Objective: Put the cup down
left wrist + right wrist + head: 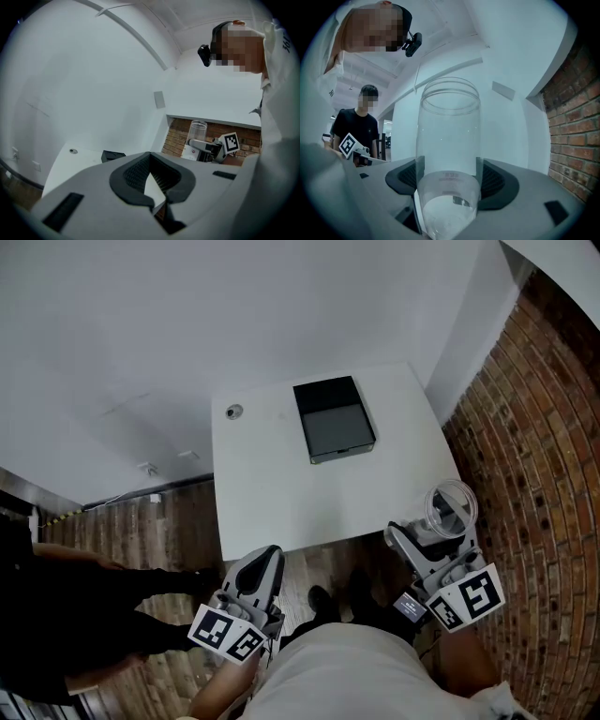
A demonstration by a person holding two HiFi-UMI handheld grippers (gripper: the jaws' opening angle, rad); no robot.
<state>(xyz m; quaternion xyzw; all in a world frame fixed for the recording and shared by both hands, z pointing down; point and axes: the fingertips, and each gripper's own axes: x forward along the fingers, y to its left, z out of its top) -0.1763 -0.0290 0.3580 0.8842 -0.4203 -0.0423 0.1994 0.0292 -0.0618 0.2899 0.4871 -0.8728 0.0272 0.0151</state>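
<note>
A clear plastic cup stands upright between the jaws of my right gripper, by the near right corner of the white table. In the right gripper view the dark pads press on both sides of the cup near its base, and the cup looks empty. My left gripper hovers off the table's near edge at the left, shut with nothing in it. In the left gripper view its pads meet at the tips, and the cup shows beyond.
A black box lies at the table's far side, with a small round fitting to its left. A brick wall runs along the right. A person in black stands to the left on the wooden floor.
</note>
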